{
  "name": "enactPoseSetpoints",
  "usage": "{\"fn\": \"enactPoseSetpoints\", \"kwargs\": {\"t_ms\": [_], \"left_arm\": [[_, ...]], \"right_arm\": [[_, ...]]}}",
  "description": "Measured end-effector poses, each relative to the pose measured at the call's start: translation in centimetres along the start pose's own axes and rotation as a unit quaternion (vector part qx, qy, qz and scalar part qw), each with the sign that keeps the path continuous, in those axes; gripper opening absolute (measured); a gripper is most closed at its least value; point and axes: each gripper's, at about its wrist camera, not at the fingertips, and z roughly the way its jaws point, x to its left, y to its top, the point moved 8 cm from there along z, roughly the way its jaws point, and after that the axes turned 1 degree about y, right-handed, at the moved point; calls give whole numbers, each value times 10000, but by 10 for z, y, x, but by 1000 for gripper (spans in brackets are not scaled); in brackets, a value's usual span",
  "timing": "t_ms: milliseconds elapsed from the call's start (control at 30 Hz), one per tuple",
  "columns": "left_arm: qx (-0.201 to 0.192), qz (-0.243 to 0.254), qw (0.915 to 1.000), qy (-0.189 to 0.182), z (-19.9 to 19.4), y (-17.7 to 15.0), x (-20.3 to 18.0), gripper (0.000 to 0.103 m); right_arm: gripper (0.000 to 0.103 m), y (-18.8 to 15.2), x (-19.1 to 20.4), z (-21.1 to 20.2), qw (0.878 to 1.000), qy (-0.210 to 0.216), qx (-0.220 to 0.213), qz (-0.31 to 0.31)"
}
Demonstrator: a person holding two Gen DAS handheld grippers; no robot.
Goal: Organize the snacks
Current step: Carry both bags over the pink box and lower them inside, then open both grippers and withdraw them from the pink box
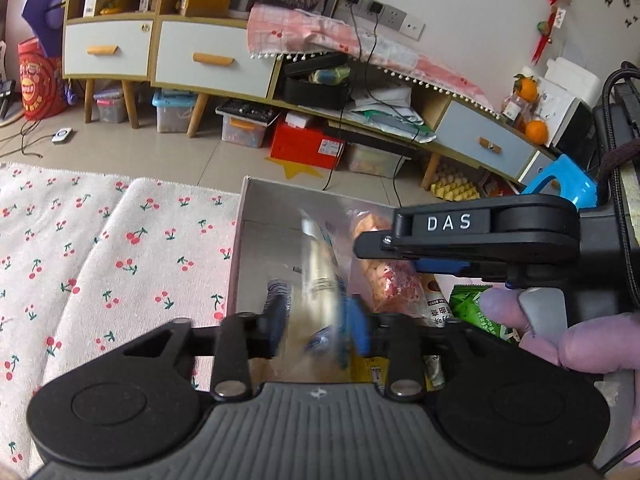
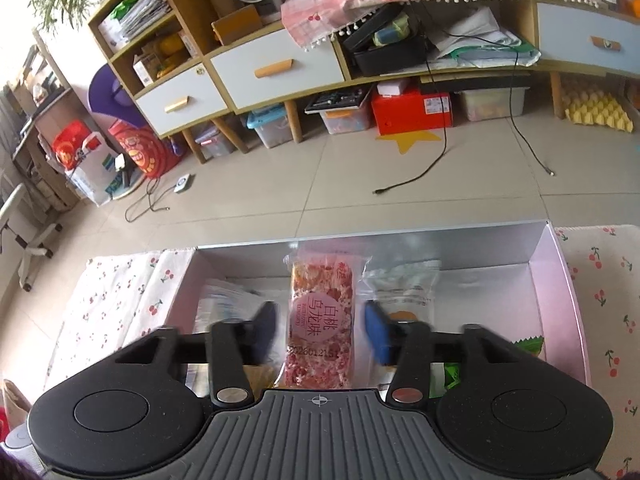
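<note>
A silver-lined box [image 1: 272, 216] [image 2: 440, 248] lies on the cherry-print cloth and holds several snack packets. My left gripper [image 1: 316, 324] hangs over the box's left part. Its jaws stand apart, with a blurred silver-and-blue packet [image 1: 320, 276] loose between them. My right gripper [image 2: 322, 330] [image 1: 372, 246] is open too. A pink crumbly snack bar [image 2: 320, 320] [image 1: 396, 284] lies flat in the box between its fingers, with a gap on each side. A white packet [image 2: 404, 284] lies to the right of the bar, and a green packet [image 2: 532, 344] [image 1: 472, 312] sits at the box's near right.
The cherry-print cloth [image 1: 120, 248] [image 2: 600, 300] covers the table on both sides of the box. Beyond the table edge lie tiled floor [image 2: 360, 184] with loose cables, then a low cabinet [image 1: 208, 60] with storage bins under it. A gloved hand [image 1: 560, 332] holds the right gripper.
</note>
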Motion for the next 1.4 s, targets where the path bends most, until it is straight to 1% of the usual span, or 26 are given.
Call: {"fn": "enactPoseSetpoints", "kwargs": {"t_ms": [33, 67, 133, 233, 400, 467, 533, 600, 667, 767, 933, 1100, 1233, 1400], "left_arm": [[-6, 30, 10000, 6, 0, 0, 0, 49], [-6, 55, 10000, 22, -1, 1, -1, 55], [13, 85, 10000, 26, -1, 1, -3, 60], [57, 144, 9999, -10, -2, 2, -7, 68], [94, 376, 9992, -17, -9, 1, -17, 76], [88, 476, 9988, 33, -13, 0, -19, 81], [99, 532, 9985, 78, -16, -1, -20, 84], [116, 547, 9984, 130, -20, -1, -22, 88], [131, 591, 9981, 149, -25, -3, -25, 93], [133, 657, 9975, 201, -34, -3, -30, 98], [198, 736, 9967, 293, -48, -9, -33, 102], [326, 905, 9935, 615, -64, -22, -27, 102], [514, 855, 9916, 823, -78, -32, -18, 102], [593, 851, 9890, 1053, -97, -46, -10, 103]], "right_arm": [[55, 1, -1, -2, 10000, -19, -29, 17], [56, 1, -2, -4, 10000, -62, -49, 25], [56, 2, -4, -7, 9999, -105, -47, 41], [63, 2, -7, -16, 9998, -151, -73, 65], [68, -1, -8, -39, 9997, -232, -94, 33], [73, -2, -9, -50, 9996, -254, -114, 56], [75, -5, -10, -62, 9995, -265, -140, 35], [81, -8, -12, -71, 9996, -273, -119, -8], [83, -14, -12, -83, 9993, -353, -105, -93], [85, -21, -14, -97, 9988, -442, -98, -177], [85, -35, -19, -125, 9983, -552, -112, -159], [86, -57, -22, -151, 9972, -705, -89, -242], [86, -81, -22, -166, 9973, -695, -39, -238], [86, -106, -19, -174, 9977, -640, 20, -205]]}}
